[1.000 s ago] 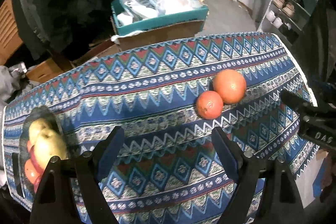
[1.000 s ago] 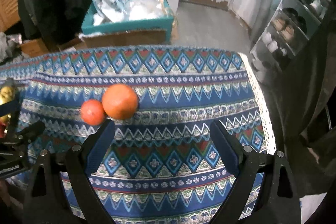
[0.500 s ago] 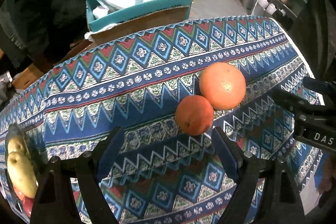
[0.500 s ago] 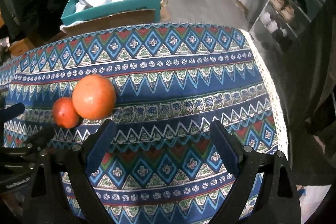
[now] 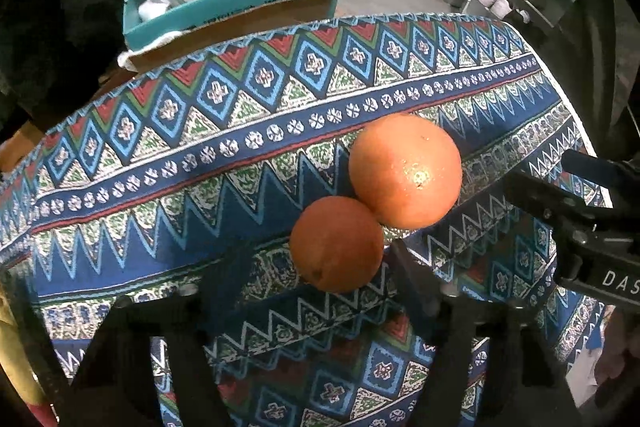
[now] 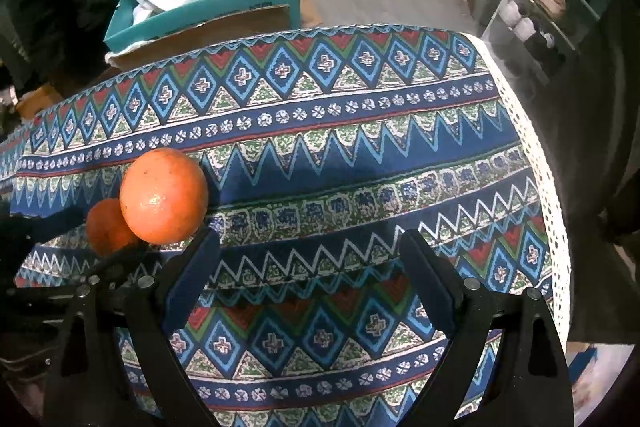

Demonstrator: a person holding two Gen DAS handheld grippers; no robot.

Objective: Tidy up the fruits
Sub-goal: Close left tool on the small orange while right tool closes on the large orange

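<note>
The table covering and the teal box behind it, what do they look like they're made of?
Tablecloth: looks like woven or printed cotton, matte, with a white lace-like openwork trim along its right edge. Teal box: seems to be printed cardboard, since a plain brown flap shows on its front.

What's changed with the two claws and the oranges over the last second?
The left claw has come down over the small orange, its jaws closing around it; a grip isn't clear. The right claw also lowered, open and empty. Both oranges stay touching, the large orange unmoved on the tablecloth.
</note>
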